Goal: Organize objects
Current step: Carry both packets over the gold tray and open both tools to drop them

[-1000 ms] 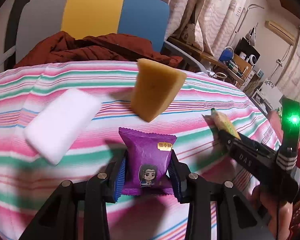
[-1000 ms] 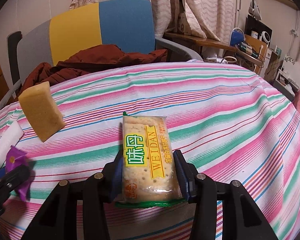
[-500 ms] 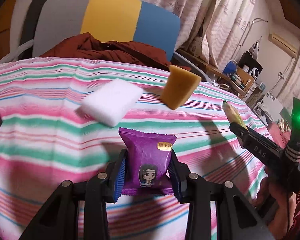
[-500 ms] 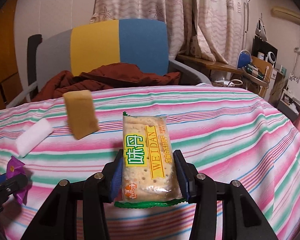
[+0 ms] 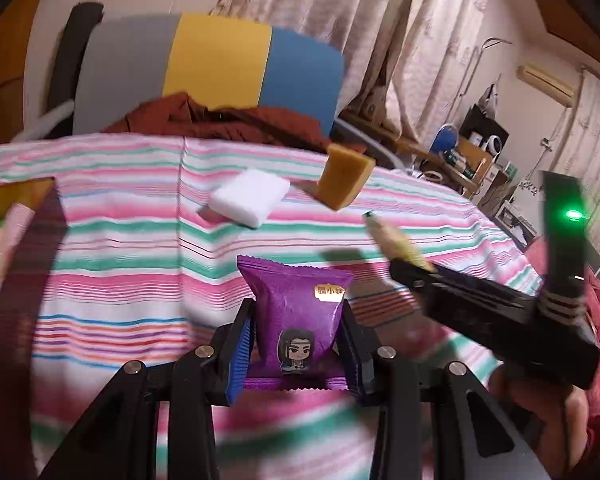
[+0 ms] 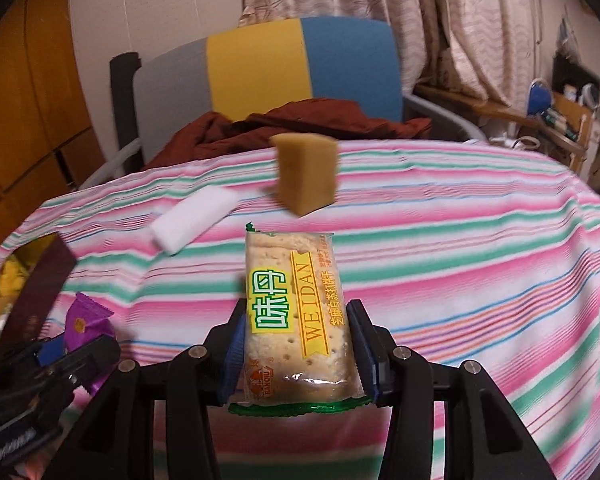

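Pink and green stripes cover the bench [image 5: 100, 240]. At its left edge sits a box [image 6: 40, 280] of snacks; only the right view shows the yellow packs inside. Next come a white sponge [image 5: 248, 200] and a tan sponge [image 5: 342, 180], lying near each other. The left gripper [image 5: 296, 340] is closed on a purple snack bag [image 5: 296, 312], standing up. The right gripper [image 6: 296, 352] squeezes a cracker pack [image 6: 296, 312], its long side pointing away toward the chair [image 6: 300, 68]. Only the left view shows the green light [image 5: 574, 214].
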The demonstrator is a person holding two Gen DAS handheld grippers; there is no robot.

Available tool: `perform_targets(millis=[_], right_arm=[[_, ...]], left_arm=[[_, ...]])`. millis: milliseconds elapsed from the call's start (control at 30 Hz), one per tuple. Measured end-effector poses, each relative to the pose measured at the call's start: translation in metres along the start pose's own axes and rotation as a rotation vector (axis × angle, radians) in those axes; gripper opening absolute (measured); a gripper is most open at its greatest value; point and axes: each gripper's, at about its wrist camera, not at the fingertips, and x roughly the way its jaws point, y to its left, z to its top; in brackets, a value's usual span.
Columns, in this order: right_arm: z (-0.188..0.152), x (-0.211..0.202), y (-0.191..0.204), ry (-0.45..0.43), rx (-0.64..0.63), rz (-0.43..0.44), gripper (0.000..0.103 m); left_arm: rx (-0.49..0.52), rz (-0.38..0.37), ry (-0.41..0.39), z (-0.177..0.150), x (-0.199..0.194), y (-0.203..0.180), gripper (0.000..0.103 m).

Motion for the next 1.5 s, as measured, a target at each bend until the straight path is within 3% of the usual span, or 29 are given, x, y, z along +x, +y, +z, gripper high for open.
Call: perform_targets(millis=[233,567,767,933,1000,1033,1133,1267,1500], right_arm=[[-0.005,-0.013,0.047,0.003,-0.012,0.094,0.048],[0.005,-0.02,0.164,0.019,-0.131,0.305,0.048],[0.013,-0.01,0.238,0.048,-0.198,0.416,0.048],[0.024,0.008,0.291,0.071,-0.256,0.474,0.048],[0.027,0.022,0.307,0.088,-0.269,0.475,0.049],[0.029,0.029,0.313,0.106,-0.273,0.475,0.05],[0.031,0.042,0.322,0.127,-0.27,0.443,0.055],[0.031,0.031,0.309,0.093,-0.23,0.452,0.079],[0.025,0.011,0.281,0.053,-0.179,0.468,0.079]], left_arm=[[-0.021,0.014,-0.066,-0.007,-0.057,0.025,0.039],[-0.15,0.151,-0.127,-0.011,-0.124,0.109,0.039],[-0.207,0.21,-0.098,-0.017,-0.137,0.156,0.039],[-0.214,0.21,-0.045,-0.026,-0.135,0.172,0.039],[-0.216,0.21,-0.015,-0.03,-0.13,0.174,0.045],[-0.218,0.212,-0.004,-0.031,-0.128,0.174,0.052],[-0.23,0.229,-0.017,-0.037,-0.132,0.177,0.055],[-0.259,0.264,-0.086,-0.039,-0.144,0.18,0.057],[-0.284,0.297,-0.14,-0.039,-0.153,0.18,0.059]])
